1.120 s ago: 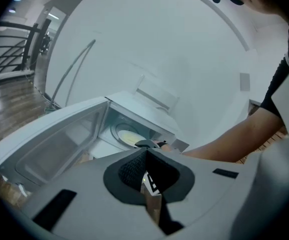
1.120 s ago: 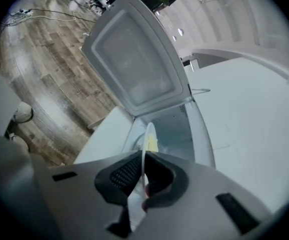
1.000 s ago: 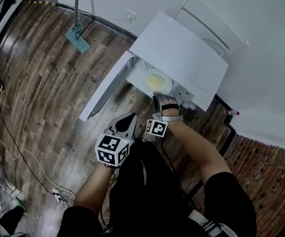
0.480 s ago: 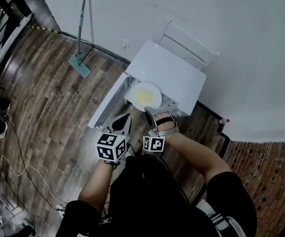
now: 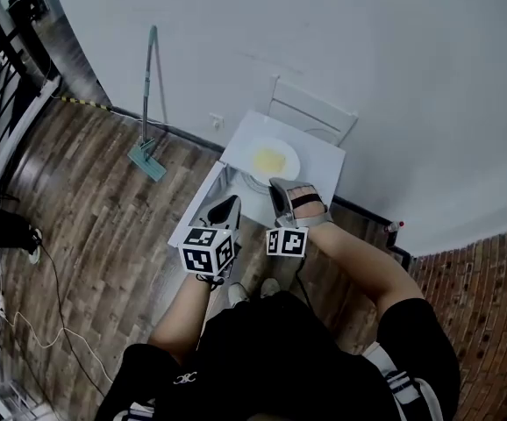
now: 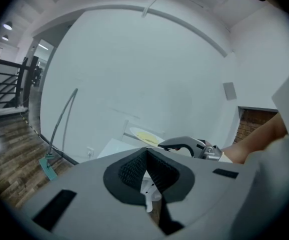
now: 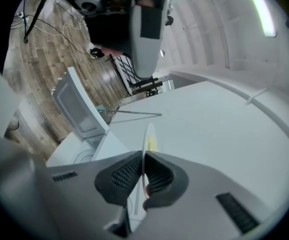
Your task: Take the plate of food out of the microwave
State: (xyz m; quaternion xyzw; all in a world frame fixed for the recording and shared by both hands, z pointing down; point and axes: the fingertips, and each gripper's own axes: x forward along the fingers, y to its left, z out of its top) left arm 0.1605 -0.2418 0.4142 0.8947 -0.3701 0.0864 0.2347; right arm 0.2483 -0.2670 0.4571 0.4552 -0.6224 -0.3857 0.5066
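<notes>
A white plate (image 5: 272,159) with yellow food hangs above the top of the white microwave (image 5: 323,162). My right gripper (image 5: 277,185) is shut on the plate's near rim. In the right gripper view the plate (image 7: 148,138) shows edge-on, its rim pinched between the pads of the right gripper (image 7: 143,169). The microwave door (image 5: 197,205) stands open to the left. My left gripper (image 5: 226,205) hovers near the door, jaws shut and empty. The left gripper view shows the left gripper (image 6: 145,156) with its pads together, and the plate (image 6: 143,135) beyond it.
A mop (image 5: 148,160) leans against the white wall to the left of the microwave. A white chair back (image 5: 313,115) stands behind it. Wood floor spreads out to the left, with a cable (image 5: 56,296) lying on it. A brick wall (image 5: 490,270) is at the right.
The plate has come out of the microwave cavity and now hangs above its top, still in my right gripper. The head view has risen and pulled back. My left gripper has stayed near the door.
</notes>
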